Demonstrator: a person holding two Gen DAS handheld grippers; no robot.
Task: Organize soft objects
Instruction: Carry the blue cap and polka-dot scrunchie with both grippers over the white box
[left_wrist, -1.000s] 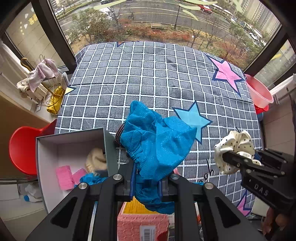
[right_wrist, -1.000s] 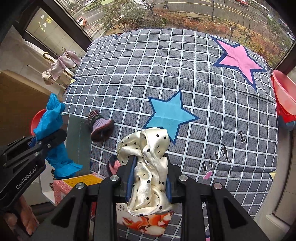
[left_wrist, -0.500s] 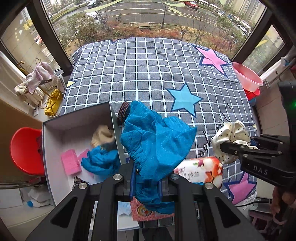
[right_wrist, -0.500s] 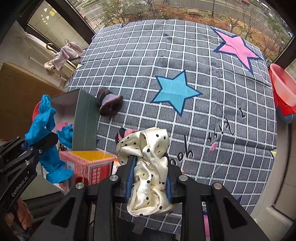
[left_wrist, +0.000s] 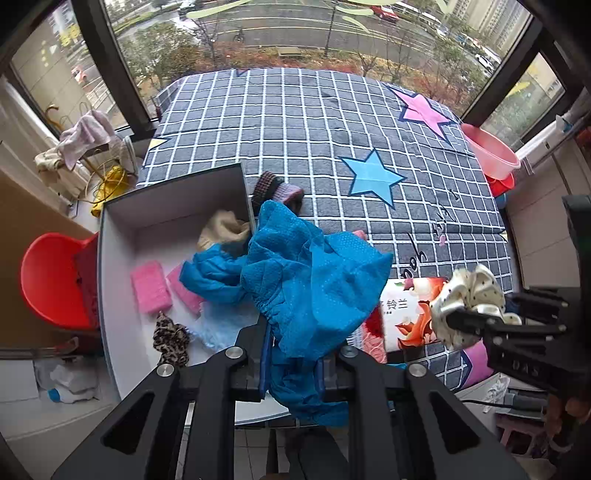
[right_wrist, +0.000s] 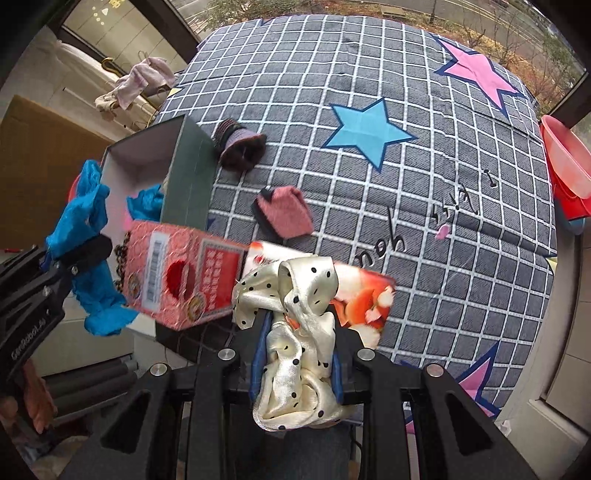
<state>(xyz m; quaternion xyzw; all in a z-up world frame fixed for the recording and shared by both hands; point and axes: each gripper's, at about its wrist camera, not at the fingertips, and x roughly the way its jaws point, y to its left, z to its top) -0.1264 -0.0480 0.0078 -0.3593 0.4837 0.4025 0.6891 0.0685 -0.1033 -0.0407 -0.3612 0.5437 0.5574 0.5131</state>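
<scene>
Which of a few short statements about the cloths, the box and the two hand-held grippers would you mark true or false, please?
1. The left hand-held gripper is shut on a blue cloth. True.
2. The right hand-held gripper is open with nothing in it. False: it is shut on a cream dotted scrunchie.
3. The white box holds two pink pads. True.
4. A leopard scrunchie lies on the blue star. False: it lies in the box.
5. The pink sock lies in the box. False: it lies on the checked cover.
</scene>
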